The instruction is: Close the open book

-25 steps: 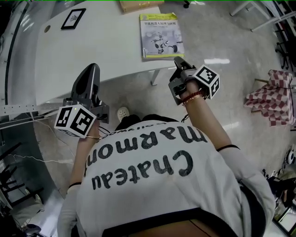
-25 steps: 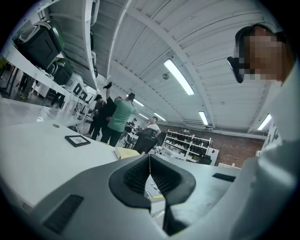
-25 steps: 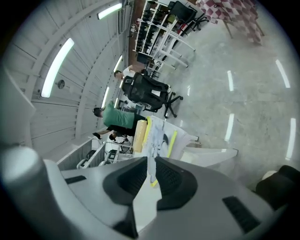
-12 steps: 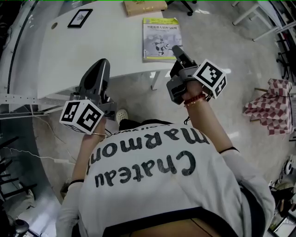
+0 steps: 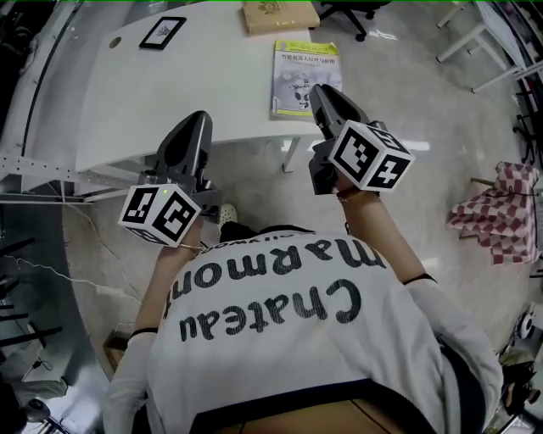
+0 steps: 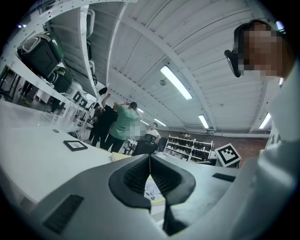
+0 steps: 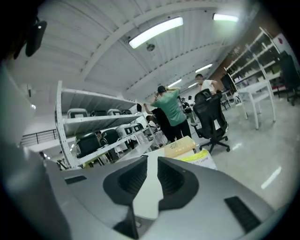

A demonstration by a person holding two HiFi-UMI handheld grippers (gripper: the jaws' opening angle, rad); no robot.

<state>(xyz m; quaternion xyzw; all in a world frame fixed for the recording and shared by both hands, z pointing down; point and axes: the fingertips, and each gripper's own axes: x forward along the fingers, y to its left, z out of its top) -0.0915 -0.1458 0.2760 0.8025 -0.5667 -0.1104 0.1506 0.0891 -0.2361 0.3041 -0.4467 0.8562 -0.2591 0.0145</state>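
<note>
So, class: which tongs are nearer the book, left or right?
Right. The right tongs show at the book's near edge; the left tongs sit well off to its left, at the table's front edge.

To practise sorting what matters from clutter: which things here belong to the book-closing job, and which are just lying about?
Job in hand:
book, cover up on the white table
left hand-held gripper
right hand-held gripper

Just lying about:
tan box
black-framed card
checked cloth on the floor
office chair
</note>
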